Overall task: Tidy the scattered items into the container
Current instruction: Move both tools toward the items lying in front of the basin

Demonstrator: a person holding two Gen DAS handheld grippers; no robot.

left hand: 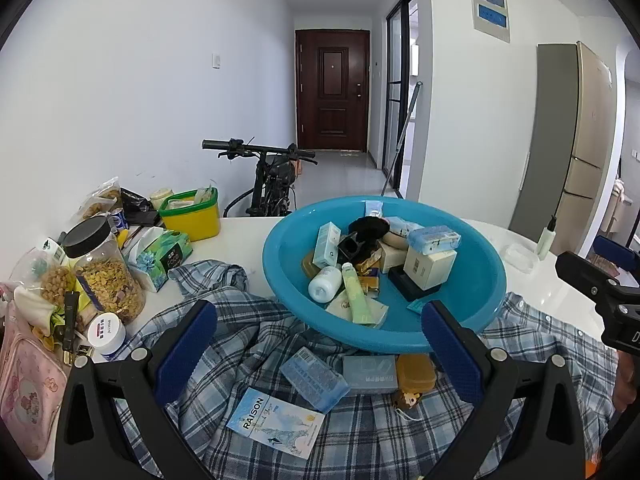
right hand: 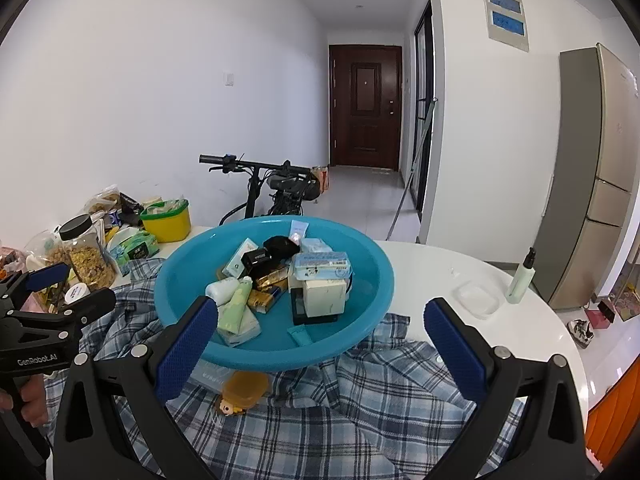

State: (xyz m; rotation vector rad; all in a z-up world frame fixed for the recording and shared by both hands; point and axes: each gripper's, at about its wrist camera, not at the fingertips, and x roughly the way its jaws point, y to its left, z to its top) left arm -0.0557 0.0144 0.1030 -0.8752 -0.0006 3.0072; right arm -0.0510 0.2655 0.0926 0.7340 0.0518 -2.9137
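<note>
Both tongs hang wide open and empty over a rumpled blue plaid shirt [left hand: 248, 344] spread on a white surface [right hand: 440, 272], the left tongs [left hand: 320, 348] aimed at the items not yet gathered, the right tongs [right hand: 320, 344] facing the blue plastic basin [left hand: 486, 280] that serves as the container. The basin sits on the shirt, just beyond both pairs of fingers, already heaped with small toiletry boxes, tubes and bottles.

Five loose items lie on the shirt under the basin's near rim, as counted from the left wrist view: one "RAISON" card packet [left hand: 276, 424], one clear blue ribbed case [left hand: 314, 378], one grey-blue flat box [left hand: 370, 370], one orange lidded box [left hand: 416, 368], and one small toy figure [left hand: 406, 400] with a cord. The flat box and the orange box are tucked partly beneath the basin.

The likely step is picking the nearest piece. The ribbed case looks the easiest: the left tongs would do best to straddle its short sides and come down squarely, without pinching shirt fabric. The thin card packet probably needs an edge grip, as it lies flat on soft cloth.

Off to the left stand one black-lidded cereal jar [left hand: 106, 276], one yellow tub [left hand: 192, 214] and one tissue pack [left hand: 162, 258]; on the right, one pump bottle [right hand: 520, 280].
</note>
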